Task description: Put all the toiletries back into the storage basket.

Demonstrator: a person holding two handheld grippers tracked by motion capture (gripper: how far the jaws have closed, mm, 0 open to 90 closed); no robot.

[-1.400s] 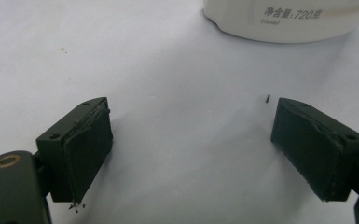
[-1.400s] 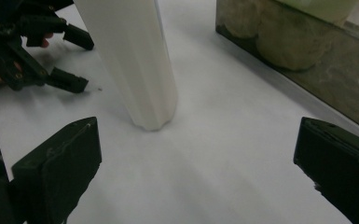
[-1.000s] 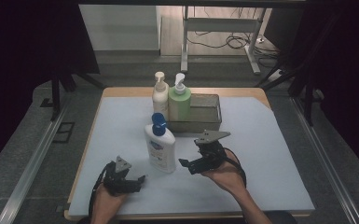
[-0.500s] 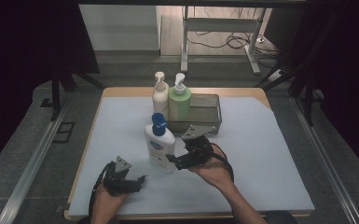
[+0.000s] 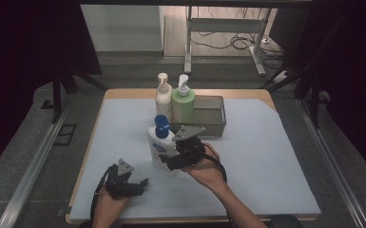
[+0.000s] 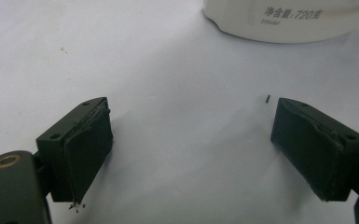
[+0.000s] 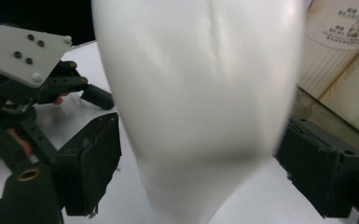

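Pale worktop (image 5: 275, 156), frame centre: white blue-capped plastic bottle (image 5: 160, 151) between right gripper (image 7: 196, 172) wide jaws, untouched; left gripper (image 6: 191, 149) jaws wide, empty.

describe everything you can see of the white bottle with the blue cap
The white bottle looks like smooth plastic, with a blue cap and a blue-printed label. It stands upright on the pale mat, in front of the grey tray. The right tongs straddle its body, jaws open either side, not clearly touching.
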